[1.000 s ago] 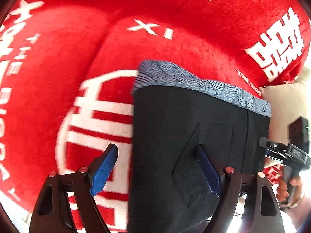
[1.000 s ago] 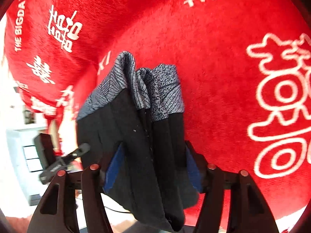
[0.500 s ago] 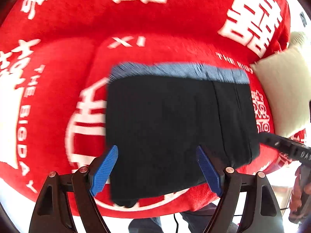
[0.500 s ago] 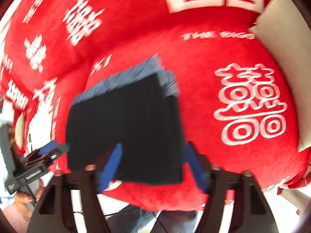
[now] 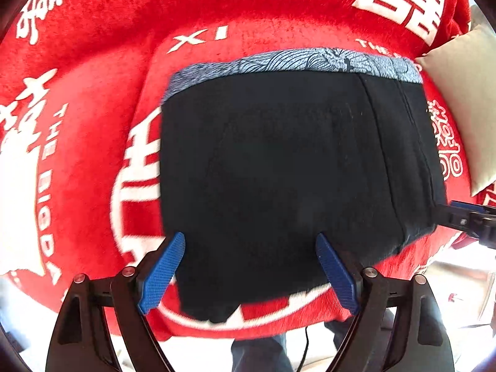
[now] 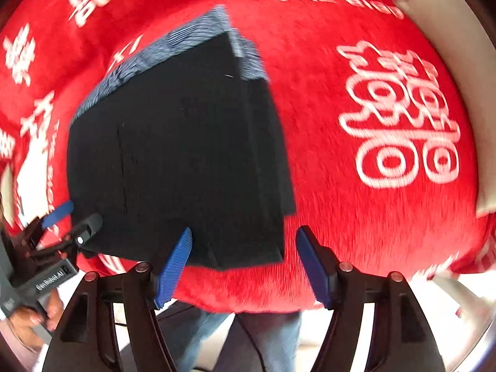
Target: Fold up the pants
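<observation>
The black pants (image 5: pixel 294 170), with a blue-grey patterned waistband (image 5: pixel 297 62) at the far edge, lie folded flat on the red blanket (image 5: pixel 93 108). My left gripper (image 5: pixel 249 241) hovers over their near edge pointing down, jaws wide and still opening a little, pads touching nothing. In the right wrist view the pants (image 6: pixel 179 142) lie left of centre. My right gripper (image 6: pixel 245 232) hangs above their near right corner, jaws opening with nothing pinched. Each gripper shows in the other's view: the right gripper (image 5: pixel 465 220) and the left gripper (image 6: pixel 62 226).
A cream cushion (image 5: pixel 458 99) rests on the blanket to the right of the pants, seen again as a cushion (image 6: pixel 449 31). The red seat's front edge (image 6: pixel 248 297) runs just below my fingers. A person's jeans (image 6: pixel 248 334) and a cable stand beyond it. A hand (image 6: pixel 28 319) holds the left gripper.
The right gripper let go of the bunched pants, which now lie flat and folded. Both grippers rose and drew back toward the seat's front edge; the left one rolled.
</observation>
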Demonstrator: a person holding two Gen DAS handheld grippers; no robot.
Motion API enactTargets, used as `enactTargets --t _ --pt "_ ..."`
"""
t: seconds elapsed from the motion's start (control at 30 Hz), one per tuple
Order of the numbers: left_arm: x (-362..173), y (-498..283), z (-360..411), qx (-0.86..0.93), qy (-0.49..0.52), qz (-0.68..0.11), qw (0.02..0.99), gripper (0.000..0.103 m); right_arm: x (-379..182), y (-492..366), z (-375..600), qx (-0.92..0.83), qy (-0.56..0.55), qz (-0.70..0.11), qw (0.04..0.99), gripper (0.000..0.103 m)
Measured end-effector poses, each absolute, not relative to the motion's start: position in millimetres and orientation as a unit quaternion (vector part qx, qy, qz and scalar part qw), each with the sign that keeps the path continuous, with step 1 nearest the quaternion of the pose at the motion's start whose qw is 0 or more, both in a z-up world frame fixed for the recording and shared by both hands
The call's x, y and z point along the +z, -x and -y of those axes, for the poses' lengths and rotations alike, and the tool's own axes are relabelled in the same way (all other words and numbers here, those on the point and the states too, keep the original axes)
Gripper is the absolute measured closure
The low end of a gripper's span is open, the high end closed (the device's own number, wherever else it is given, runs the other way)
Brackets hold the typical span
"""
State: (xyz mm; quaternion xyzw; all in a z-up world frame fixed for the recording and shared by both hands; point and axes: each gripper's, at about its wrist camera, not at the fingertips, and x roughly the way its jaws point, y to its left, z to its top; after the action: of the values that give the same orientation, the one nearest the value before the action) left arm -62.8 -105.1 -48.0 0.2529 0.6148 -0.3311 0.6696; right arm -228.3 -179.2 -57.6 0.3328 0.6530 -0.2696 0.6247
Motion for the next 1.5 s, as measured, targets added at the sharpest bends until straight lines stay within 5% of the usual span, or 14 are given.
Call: enactTargets --t 0.13,0.17,0.23,0.3,1.5 --pt "-31 70 93 -0.312 -0.261 -0.619 0.672 0.015 -40 241 172 -0.288 -0.325 -0.659 0.614 0.022" --pt "-23 73 89 -0.310 -0.260 -0.618 0.674 0.004 -34 242 169 -0.289 -0.322 -0.660 0.614 0.020" --pt "-12 75 85 -0.306 -0.257 -0.616 0.679 0.000 -24 241 162 -0.293 -0.317 -0.658 0.617 0.014" --pt "-2 77 83 -0.309 -0.251 -0.617 0.679 0.000 -14 236 152 -0.295 -0.310 -0.655 0.623 0.000" --pt "50 93 69 -0.283 -0.271 -0.612 0.687 0.000 44 192 92 -0.316 -0.203 -0.671 0.639 0.000"
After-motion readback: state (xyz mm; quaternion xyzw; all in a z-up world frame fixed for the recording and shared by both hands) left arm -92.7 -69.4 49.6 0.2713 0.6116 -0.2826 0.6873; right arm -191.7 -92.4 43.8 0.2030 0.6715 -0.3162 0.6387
